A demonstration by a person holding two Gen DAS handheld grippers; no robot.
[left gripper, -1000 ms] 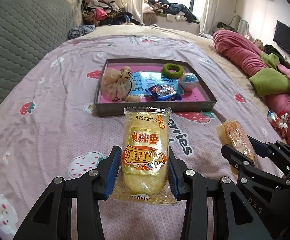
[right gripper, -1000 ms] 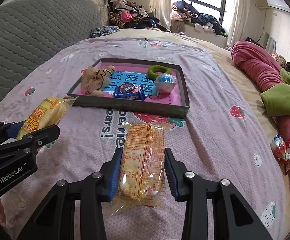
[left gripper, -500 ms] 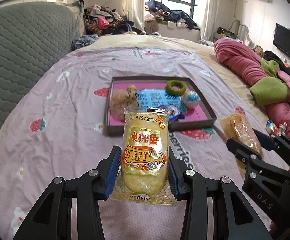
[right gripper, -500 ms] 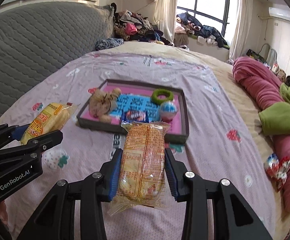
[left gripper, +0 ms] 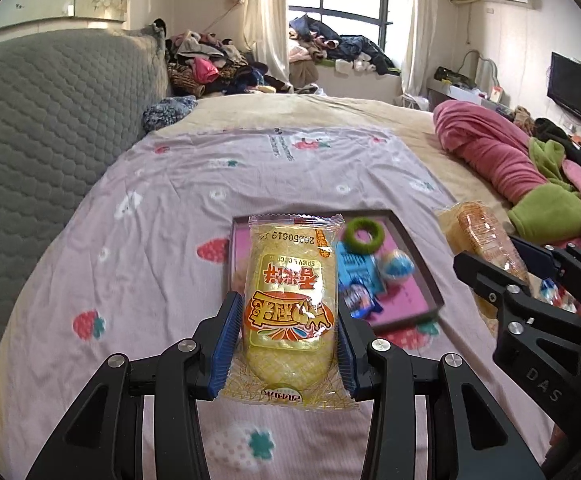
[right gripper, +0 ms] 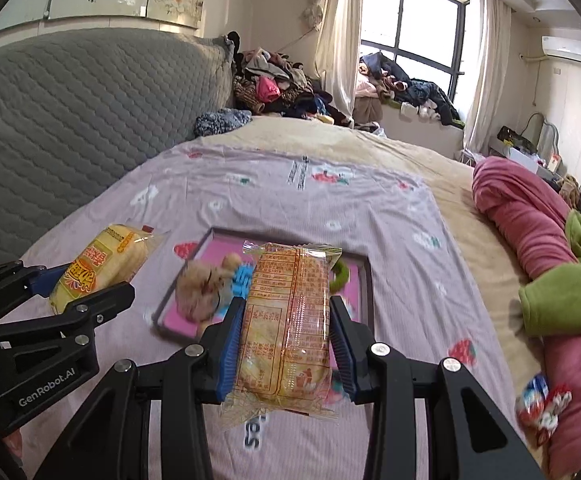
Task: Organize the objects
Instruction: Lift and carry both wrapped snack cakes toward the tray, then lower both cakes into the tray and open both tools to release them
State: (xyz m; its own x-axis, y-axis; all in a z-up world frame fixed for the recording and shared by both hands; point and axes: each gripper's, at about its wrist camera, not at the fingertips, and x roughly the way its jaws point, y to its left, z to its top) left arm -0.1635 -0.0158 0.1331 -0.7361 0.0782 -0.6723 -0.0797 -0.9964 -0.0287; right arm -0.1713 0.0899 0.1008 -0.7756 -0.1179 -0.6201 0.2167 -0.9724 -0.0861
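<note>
My left gripper (left gripper: 288, 344) is shut on a yellow snack pack (left gripper: 290, 304) and holds it above the bed, near the tray's (left gripper: 422, 276) front left. My right gripper (right gripper: 286, 344) is shut on an orange cracker pack (right gripper: 286, 320), lifted over the tray's (right gripper: 366, 280) near edge. The grey tray with a pink floor holds a green ring (left gripper: 364, 236), a blue-white ball (left gripper: 397, 265), a blue snack packet (left gripper: 357, 300) and a tan plush toy (right gripper: 206, 288). Each gripper also shows in the other view: the right one (left gripper: 502, 256), the left one (right gripper: 86, 276).
The bed has a lilac strawberry sheet (left gripper: 210, 184) and a grey quilted headboard (left gripper: 42, 128) on the left. A pink and green blanket heap (right gripper: 530, 248) lies on the right, with a red-white wrapped item (right gripper: 542, 404) beside it. Clothes are piled by the window (right gripper: 290, 88).
Both grippers have risen and moved forward with their packs, from resting on the sheet before the tray to hovering at the tray. The tray sits lower and nearer in both views.
</note>
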